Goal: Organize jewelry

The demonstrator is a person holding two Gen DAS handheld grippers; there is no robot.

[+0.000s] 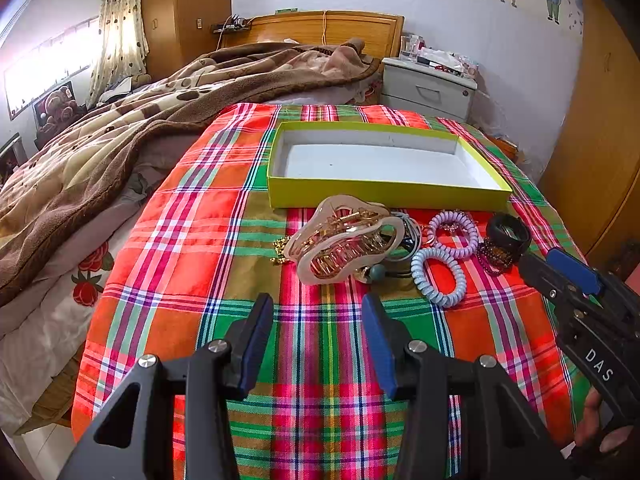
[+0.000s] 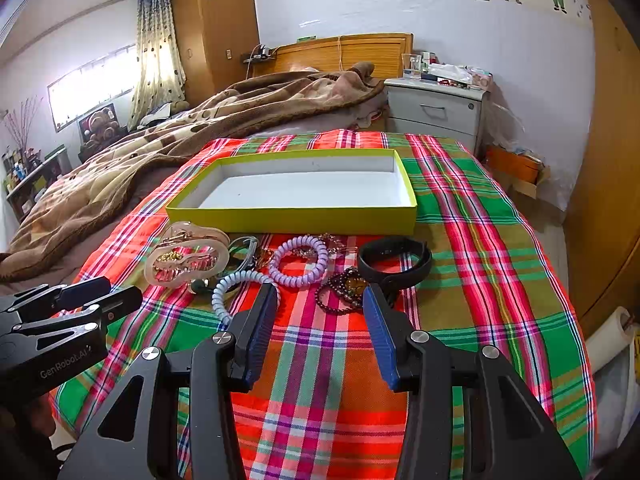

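Start of sorting: both grippers, left (image 1: pixel 318 340) and right (image 2: pixel 320 320), poised over plaid cloth (image 2: pixel 460 300) on bed, jaws apart, nothing held. Jewelry heaped just before empty box (image 2: pixel 292 220). Next, likely, one piece into box. Visible (partly tangled): one claw clip (image 1: pixel 344 240), two coil ties, one black band (image 2: pixel 394 258), one bead bracelet (image 2: pixel 340 288).

Bottom centre: left gripper (image 1: pixel 318 320), jaws apart, empty, above plaid cloth (image 1: pixel 192 248). Mid-frame: hair claw (image 1: pixel 344 240), coil ties (image 1: pixel 438 276) beside yellow-green box (image 1: pixel 384 194). Right edge: right gripper (image 1: pixel 560 270).
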